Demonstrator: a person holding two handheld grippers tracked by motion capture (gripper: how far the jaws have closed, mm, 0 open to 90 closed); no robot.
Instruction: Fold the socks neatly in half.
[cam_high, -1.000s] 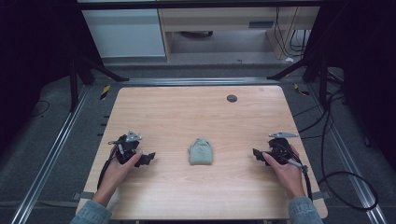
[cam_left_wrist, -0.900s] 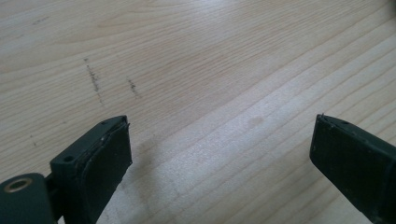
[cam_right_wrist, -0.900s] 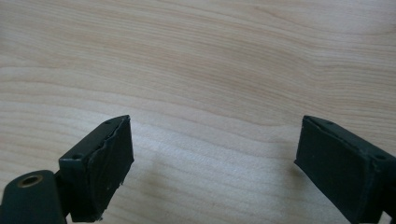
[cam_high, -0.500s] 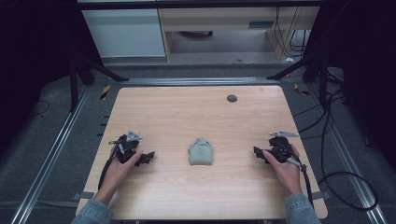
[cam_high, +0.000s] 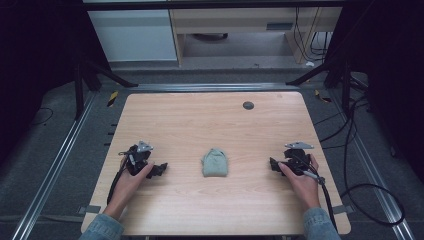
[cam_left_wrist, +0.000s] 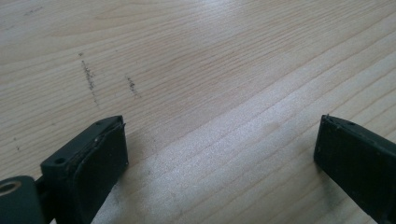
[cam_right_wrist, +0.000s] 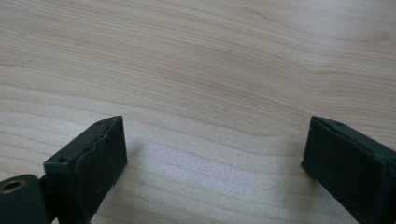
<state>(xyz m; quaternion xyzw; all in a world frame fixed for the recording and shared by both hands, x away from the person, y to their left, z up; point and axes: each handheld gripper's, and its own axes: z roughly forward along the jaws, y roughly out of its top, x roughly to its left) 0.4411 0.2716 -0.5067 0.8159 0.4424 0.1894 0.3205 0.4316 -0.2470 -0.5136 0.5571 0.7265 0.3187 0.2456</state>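
Note:
A small folded grey-green cloth (cam_high: 215, 162) lies on the wooden table (cam_high: 210, 120), midway between both hands. My left gripper (cam_high: 159, 170) rests on the tabletop to the cloth's left, jaws pointing toward it, a hand's width away. My right gripper (cam_high: 274, 164) sits on the table to the cloth's right, also pointing inward. In the left gripper view my left gripper (cam_left_wrist: 219, 154) stands open over bare wood with faint dark scuff marks (cam_left_wrist: 88, 77). In the right gripper view my right gripper (cam_right_wrist: 212, 154) is open, with nothing but wood between its pads.
A dark round grommet (cam_high: 248, 105) sits in the tabletop at the back right. Cables (cam_high: 370, 187) trail on the floor off the right edge. Metal rails (cam_high: 65, 150) run along the table's left side; a white cabinet (cam_high: 132, 32) stands behind.
Both hands have stayed nearly still; the right gripper has settled slightly lower onto the table. The cloth has not moved.

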